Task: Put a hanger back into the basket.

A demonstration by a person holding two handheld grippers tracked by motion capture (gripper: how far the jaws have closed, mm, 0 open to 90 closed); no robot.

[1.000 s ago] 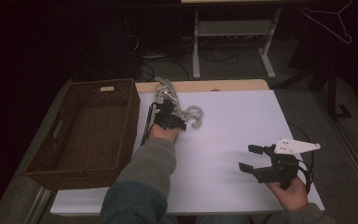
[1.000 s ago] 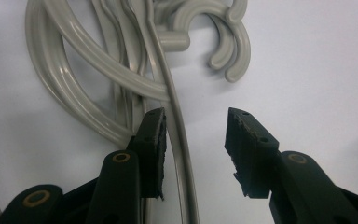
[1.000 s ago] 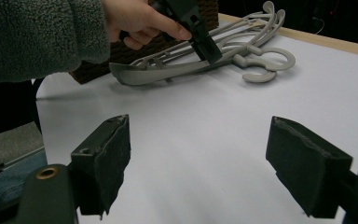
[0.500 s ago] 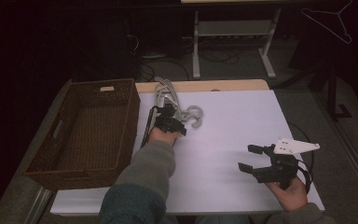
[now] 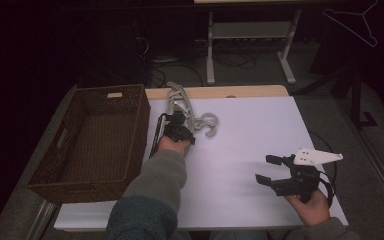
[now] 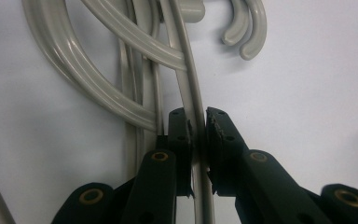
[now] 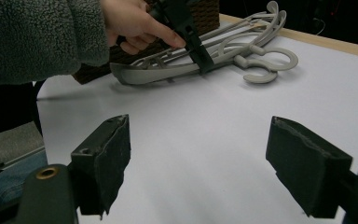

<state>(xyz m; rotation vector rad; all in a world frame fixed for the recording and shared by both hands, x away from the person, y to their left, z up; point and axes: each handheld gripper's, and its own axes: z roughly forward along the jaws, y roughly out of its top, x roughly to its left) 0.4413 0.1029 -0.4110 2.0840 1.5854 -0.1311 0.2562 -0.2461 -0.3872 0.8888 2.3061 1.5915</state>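
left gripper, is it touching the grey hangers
Touching. In the left gripper view the left gripper has both jaws pinched shut on one arm of the grey hangers.

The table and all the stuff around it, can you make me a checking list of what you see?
Surface: white table top, wooden strip along its far edge.
Job's things: a pile of grey plastic hangers lying flat near the far edge; brown wicker basket at the left, nothing seen inside.
Clutter: nothing seen.
Grippers: left gripper is shut on one thin hanger arm; right gripper is open, holding nothing, above bare table.
Cables: black cable loops by the right gripper; more cables on the floor beyond.
Surroundings: dark room, a metal stand, a wire hanger hanging at top right.
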